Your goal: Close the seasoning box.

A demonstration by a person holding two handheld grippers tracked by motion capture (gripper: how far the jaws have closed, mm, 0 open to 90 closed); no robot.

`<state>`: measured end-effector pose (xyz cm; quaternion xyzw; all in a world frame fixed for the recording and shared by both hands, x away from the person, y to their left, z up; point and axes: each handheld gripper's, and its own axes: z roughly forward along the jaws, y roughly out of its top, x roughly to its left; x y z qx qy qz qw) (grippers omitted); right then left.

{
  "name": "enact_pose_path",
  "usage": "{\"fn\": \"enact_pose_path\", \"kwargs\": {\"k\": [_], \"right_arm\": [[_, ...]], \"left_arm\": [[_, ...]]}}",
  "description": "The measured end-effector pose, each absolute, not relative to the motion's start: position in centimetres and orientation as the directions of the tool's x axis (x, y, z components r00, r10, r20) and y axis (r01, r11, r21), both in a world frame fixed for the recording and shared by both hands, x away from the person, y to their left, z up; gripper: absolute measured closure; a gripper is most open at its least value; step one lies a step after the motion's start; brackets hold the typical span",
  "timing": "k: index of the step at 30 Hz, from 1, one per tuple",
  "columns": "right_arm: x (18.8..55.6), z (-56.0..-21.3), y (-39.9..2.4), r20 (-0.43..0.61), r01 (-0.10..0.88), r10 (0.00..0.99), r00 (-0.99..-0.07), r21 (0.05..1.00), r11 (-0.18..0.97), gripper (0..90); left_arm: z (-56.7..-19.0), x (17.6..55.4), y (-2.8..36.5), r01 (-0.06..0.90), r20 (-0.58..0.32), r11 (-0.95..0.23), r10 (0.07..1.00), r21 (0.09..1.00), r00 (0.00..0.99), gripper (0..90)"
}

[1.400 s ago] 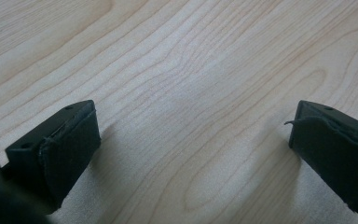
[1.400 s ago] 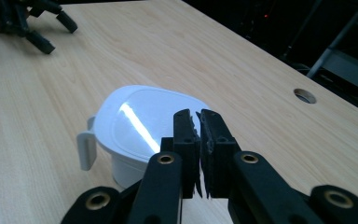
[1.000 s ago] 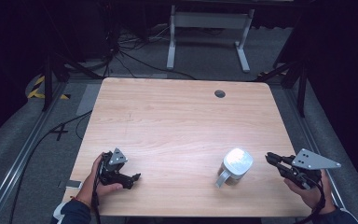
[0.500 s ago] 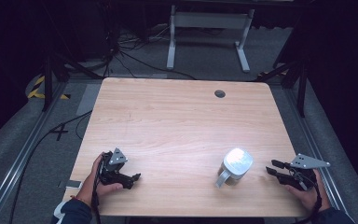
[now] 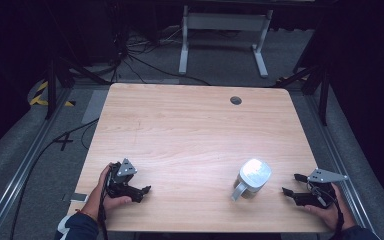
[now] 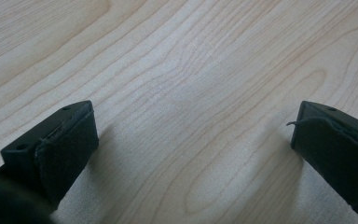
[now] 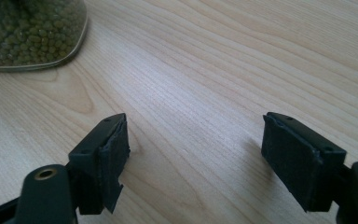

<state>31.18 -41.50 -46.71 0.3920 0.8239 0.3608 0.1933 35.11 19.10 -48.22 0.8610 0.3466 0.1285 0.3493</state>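
A glass jar (image 5: 252, 179) with a pale lid and a side handle stands on the wooden table (image 5: 190, 130) near its front right. In the right gripper view the jar (image 7: 28, 32) holds small green beans. My right gripper (image 5: 290, 184) rests low at the table's right front edge, just right of the jar and apart from it. Its jaws stand wide open over bare wood (image 7: 196, 140). My left gripper (image 5: 144, 192) sits at the front left, far from the jar, also open with nothing between its jaws (image 6: 193, 135).
A small round hole (image 5: 236, 100) sits in the table near its far edge. Beyond the table stand a white metal frame (image 5: 225, 35) and cables on the dark floor (image 5: 145, 60). The table's right edge runs close beside my right hand.
My right gripper has sunk toward the table and drawn slightly nearer the front edge. The left gripper and the jar have stayed put.
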Motion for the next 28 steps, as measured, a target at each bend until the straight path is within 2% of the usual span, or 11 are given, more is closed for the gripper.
{"fn": "enact_pose_path", "kwargs": {"k": [28], "right_arm": [[31.18, -46.71, -41.46, -0.037, 0.510, 0.789, -0.614, 0.744, 0.432, 20.9]], "left_arm": [[-48.20, 35.32, 19.15, 0.500, -0.020, -0.525, 0.676, 0.689, 0.737, 0.1]]}}
